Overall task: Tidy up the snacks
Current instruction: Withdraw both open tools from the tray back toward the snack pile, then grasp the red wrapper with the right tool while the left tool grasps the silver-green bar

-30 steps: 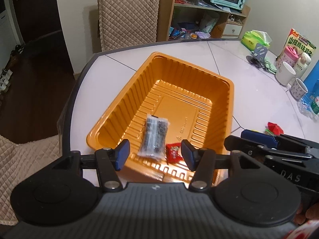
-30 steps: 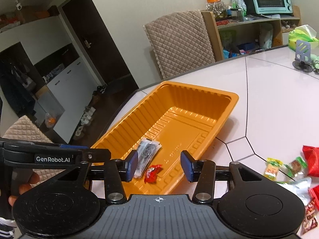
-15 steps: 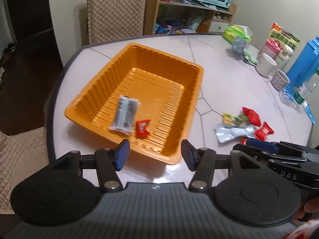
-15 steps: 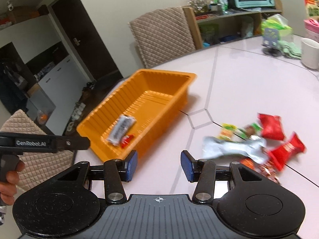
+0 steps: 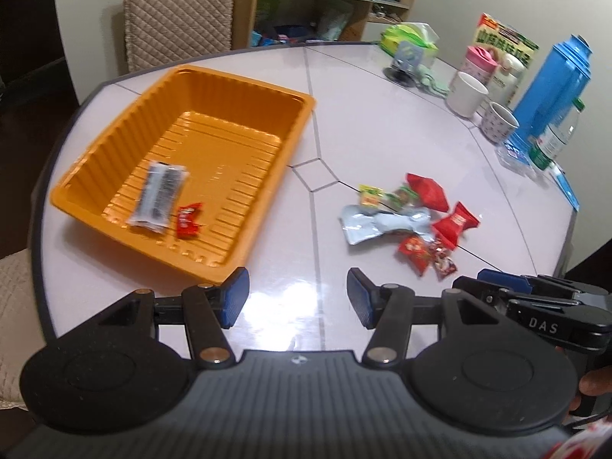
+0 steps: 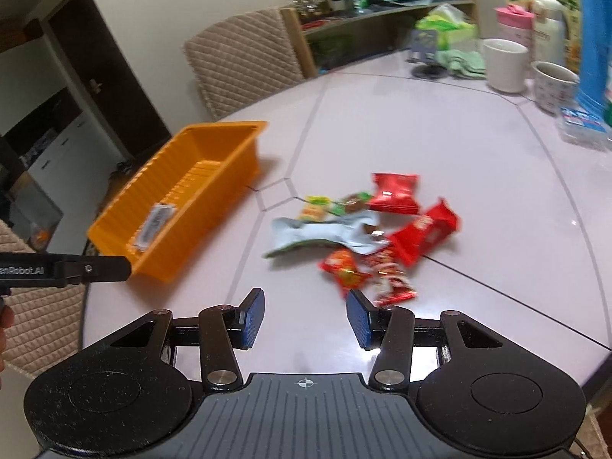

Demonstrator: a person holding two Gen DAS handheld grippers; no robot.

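Orange ribbed plastic tray (image 5: 294, 130) sits at the white table's (image 5: 382, 114) left edge, holding a clear-wrapped dark snack bar (image 5: 158, 195) and a small red candy packet (image 5: 188, 220). Left gripper (image 5: 297, 298) hovers low over bare table just beside the tray, jaws wide and empty. Right gripper (image 6: 305, 319), likewise wide and empty, points at the loose pile of red, green and silver snack packets (image 6: 359, 229) near its blue fingertips (image 6: 359, 323).

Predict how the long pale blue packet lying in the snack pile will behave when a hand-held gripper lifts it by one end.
The pale blue packet looks crumpled and pinched mid-length, so it will probably flop and sag. It seems thin film, likely light. A red wrapper touches its end and may get dragged along.
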